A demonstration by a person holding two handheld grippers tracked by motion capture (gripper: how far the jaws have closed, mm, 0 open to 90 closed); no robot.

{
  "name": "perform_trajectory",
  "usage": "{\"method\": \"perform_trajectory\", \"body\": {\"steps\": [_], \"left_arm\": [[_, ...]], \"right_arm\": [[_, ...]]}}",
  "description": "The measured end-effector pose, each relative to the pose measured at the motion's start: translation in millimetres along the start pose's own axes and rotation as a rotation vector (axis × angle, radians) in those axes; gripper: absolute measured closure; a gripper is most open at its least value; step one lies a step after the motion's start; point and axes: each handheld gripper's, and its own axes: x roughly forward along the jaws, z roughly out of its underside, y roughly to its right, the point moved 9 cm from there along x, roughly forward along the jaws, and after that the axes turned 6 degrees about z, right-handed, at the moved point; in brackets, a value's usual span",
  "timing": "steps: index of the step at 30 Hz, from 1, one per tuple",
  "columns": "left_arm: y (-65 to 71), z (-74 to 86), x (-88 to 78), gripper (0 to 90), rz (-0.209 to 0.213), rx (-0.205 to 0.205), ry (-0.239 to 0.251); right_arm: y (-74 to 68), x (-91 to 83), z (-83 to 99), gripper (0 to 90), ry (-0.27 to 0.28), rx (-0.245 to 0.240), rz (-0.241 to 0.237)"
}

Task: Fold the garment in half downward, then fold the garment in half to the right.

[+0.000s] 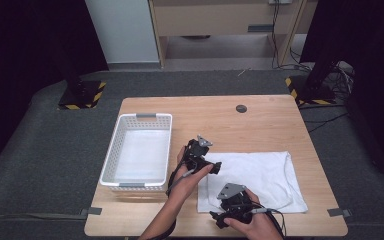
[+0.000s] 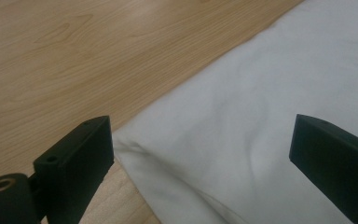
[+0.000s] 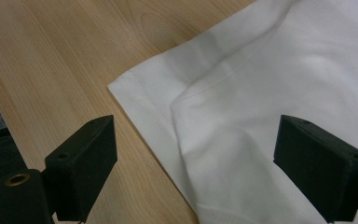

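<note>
A white folded garment (image 1: 260, 177) lies flat on the right half of the wooden table (image 1: 260, 120). My left gripper (image 1: 217, 167) hovers at the garment's left edge, near its far left corner. In the left gripper view the left gripper (image 2: 200, 140) is open, one jaw over bare wood, the other over the white cloth (image 2: 242, 116). My right gripper (image 1: 219, 218) sits at the garment's near left corner. In the right gripper view the right gripper (image 3: 200, 154) stands open and wide above the layered, hemmed corner of the cloth (image 3: 223, 112). Neither pair of pads touches the fabric.
An empty white slotted basket (image 1: 145, 117) stands on the left half of the table, close to my left hand. A small dark round grommet (image 1: 241, 108) is set in the wood at the back. The table's near edge runs just below my right hand.
</note>
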Motion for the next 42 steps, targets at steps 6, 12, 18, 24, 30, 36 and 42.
{"method": "perform_trajectory", "body": {"steps": [6,12,18,24,30,36,42], "left_arm": [[-9.3,8.0,10.0,6.2,-0.022,-0.016,0.005],[-19.7,10.4,15.3,6.6,-0.051,-0.042,0.03],[-26.1,16.4,21.3,6.9,-0.058,-0.062,0.024],[-29.1,19.7,29.2,7.0,-0.069,-0.047,0.004],[-29.5,18.5,36.9,7.0,-0.069,-0.05,0.005],[-28.4,18.7,41.6,7.0,-0.054,-0.048,0.007],[-33.1,21.2,44.9,6.3,-0.026,-0.066,0.026]], "right_arm": [[-4.0,10.4,-2.3,14.5,-0.001,0.004,-0.012],[-5.9,19.4,-3.9,14.7,0.01,0.019,-0.007],[-12.4,27.0,-5.9,15.6,0.013,0.024,-0.013],[-20.1,34.7,-9.3,15.9,0.011,0.021,-0.024],[-19.5,39.7,-11.0,16.0,0.02,0.036,-0.013],[-19.9,40.0,-9.9,16.8,0.038,0.043,0.005],[-20.0,39.9,-9.3,16.9,0.054,0.052,0.011]]}}
